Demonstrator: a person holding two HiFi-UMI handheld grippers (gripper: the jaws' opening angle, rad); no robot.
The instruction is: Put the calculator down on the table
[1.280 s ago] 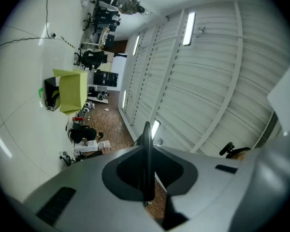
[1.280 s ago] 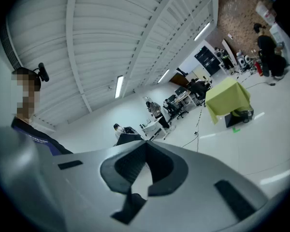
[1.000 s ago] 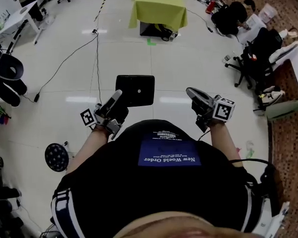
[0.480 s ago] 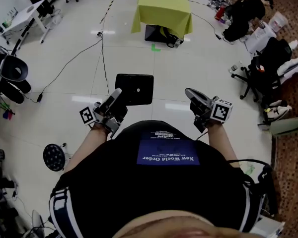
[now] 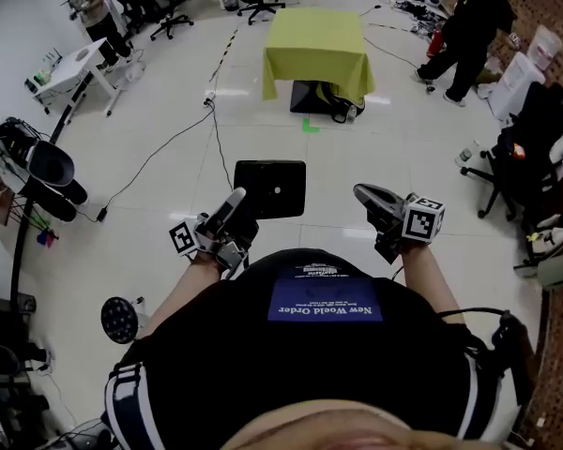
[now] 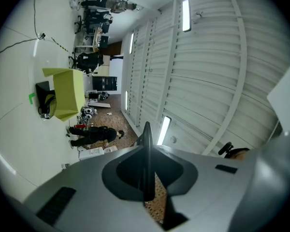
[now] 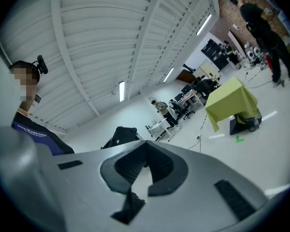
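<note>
The calculator [image 5: 269, 188] is a flat black slab, held out over the floor in front of my body. My left gripper [image 5: 236, 201] is shut on its near edge. In the left gripper view the calculator [image 6: 147, 178] shows edge-on as a thin black blade between the left gripper's [image 6: 145, 151] pads. My right gripper [image 5: 361, 193] hangs at the same height to the right, shut with nothing in it; its pads meet at the tips [image 7: 145, 143]. The table [image 5: 317, 40], draped in yellow-green cloth, stands some way ahead across the floor.
A black box [image 5: 314, 97] sits under the table and a green tape mark [image 5: 311, 125] lies before it. Cables [image 5: 169, 148] run over the white floor at left. Office chairs [image 5: 535, 148] and a standing person [image 5: 469, 26] are at right, dark equipment [image 5: 38, 167] at left.
The table has come nearer and lower in the head view as I walk toward it. Both grippers travel along with me, the left one still shut on the calculator.
</note>
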